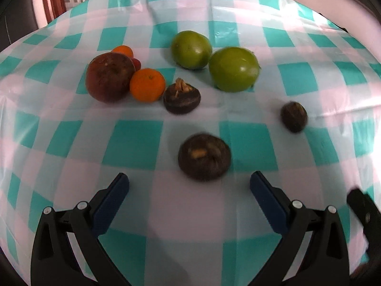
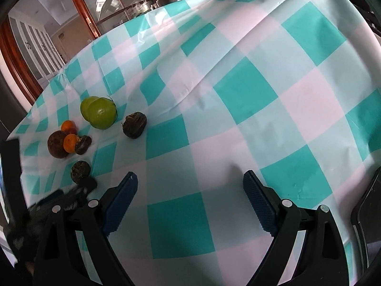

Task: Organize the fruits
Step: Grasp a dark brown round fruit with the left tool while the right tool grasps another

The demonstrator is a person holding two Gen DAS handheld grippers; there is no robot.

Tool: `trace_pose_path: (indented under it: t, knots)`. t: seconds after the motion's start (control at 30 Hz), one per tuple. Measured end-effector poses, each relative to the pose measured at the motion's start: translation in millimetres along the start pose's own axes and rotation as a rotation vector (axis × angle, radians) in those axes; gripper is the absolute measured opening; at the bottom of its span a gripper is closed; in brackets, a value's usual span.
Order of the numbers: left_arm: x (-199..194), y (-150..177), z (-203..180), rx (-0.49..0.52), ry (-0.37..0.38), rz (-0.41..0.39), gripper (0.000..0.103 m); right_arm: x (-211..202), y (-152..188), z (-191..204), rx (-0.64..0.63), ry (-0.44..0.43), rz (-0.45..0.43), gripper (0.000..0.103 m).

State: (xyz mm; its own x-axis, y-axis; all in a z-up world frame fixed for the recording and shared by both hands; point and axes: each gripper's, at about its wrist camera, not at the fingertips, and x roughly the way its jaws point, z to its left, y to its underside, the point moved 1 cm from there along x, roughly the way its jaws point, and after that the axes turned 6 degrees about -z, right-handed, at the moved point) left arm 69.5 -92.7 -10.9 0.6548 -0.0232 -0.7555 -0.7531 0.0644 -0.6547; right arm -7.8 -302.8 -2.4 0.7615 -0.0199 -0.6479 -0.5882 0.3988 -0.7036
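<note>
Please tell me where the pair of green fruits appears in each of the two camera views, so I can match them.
Left wrist view: green fruits lie upper centre, side by side on the checked cloth.
Right wrist view: green fruits lie far left, one overlapping the other.
Shared landmark: the big dark red fruit touching an orange.

Two green fruits [image 1: 191, 49] [image 1: 233, 69] lie on the checked surface [image 1: 133, 143]; two oranges [image 1: 147, 85] [image 1: 122, 50]; three dark brown round fruits [image 1: 182, 99] [image 1: 204, 156] [image 1: 294, 116]; one large reddish-brown fruit [image 1: 109, 76]; one small red fruit [image 1: 137, 63], mostly hidden.
</note>
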Motion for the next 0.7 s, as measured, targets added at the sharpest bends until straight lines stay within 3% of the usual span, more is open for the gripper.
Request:
trace_pose_path:
  t: [0.03,0.17,0.3,0.47,0.7]
  knots:
    - [0.2,-1.1,1.8,-0.01,-0.008,-0.007,0.097,0.8,-0.5,-0.2,0.001,-0.006,0.0,0.087]
    - [-5.8,-4.8,10.3,-0.03,-0.011,-0.053,0.042,-0.3,0.5,0.5,-0.009,-0.013,0.002,0.088]
    - [-13.3,-0.3,46.5,-0.197,0.156,-0.097,0.041,2.1,1.5,10.2,-0.053,-0.052,0.02,0.087]
    - [-31.5,11.2,88.6,-0.349,0.184,-0.181,0.041,21.0,-6.6,43.1,-0.209,-0.07,0.048,0.087]
    - [-39.2,15.5,102.1,-0.388,0.222,-0.223,0.042,89.7,-37.7,92.0,-0.375,-0.014,0.12,0.086]
